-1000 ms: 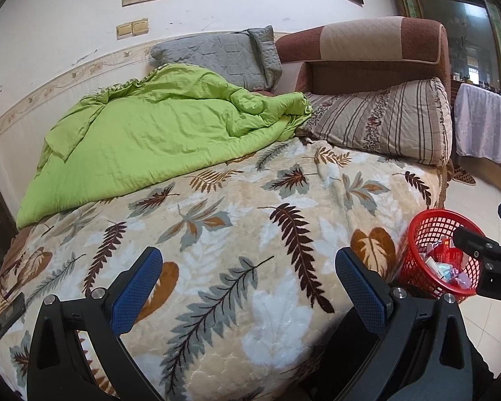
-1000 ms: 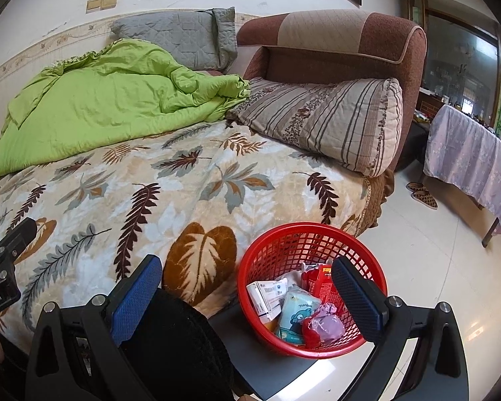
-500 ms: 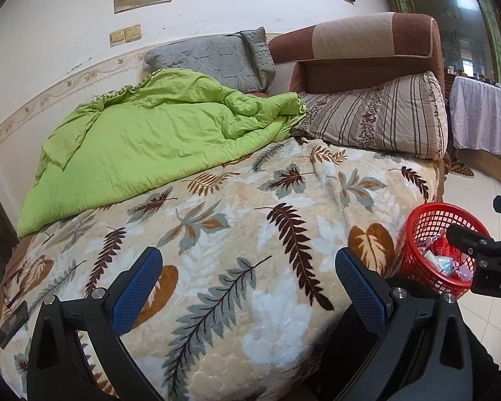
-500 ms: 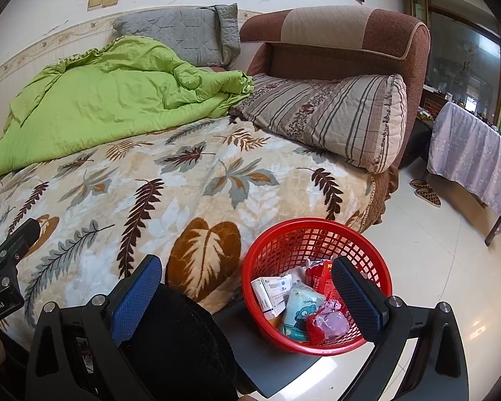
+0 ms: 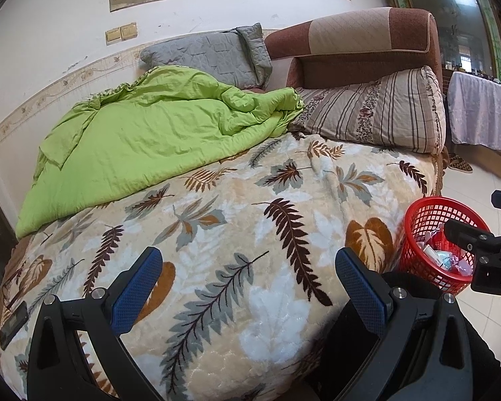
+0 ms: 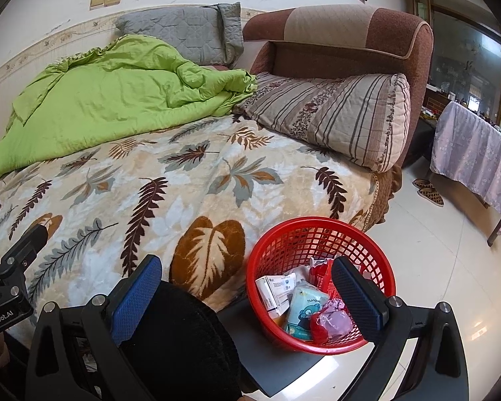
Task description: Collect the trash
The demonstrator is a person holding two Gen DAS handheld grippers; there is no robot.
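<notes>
A red mesh basket [image 6: 320,237] stands on a dark low surface beside the bed and holds several pieces of trash: a white box [image 6: 275,289], a pale blue packet [image 6: 305,310], a purple wrapper [image 6: 334,322]. My right gripper [image 6: 245,295] hangs open just above and left of the basket, nothing between its blue pads. The same basket [image 5: 431,227] shows at the right of the left wrist view. My left gripper [image 5: 248,289] is open over the leaf-patterned blanket [image 5: 237,214], holding nothing. I see no loose trash on the bed.
A green quilt [image 5: 150,130], a grey pillow [image 5: 210,56] and a striped pillow [image 5: 377,110] lie at the head of the bed by a brown headboard [image 6: 344,40]. A cloth-covered table [image 6: 474,153] and slippers [image 6: 429,192] are on the tiled floor to the right. A black knee [image 6: 183,334] is below.
Both grippers have drawn slightly back and up from the bed; the basket sits a little farther off in each view. Both stay open and empty.
</notes>
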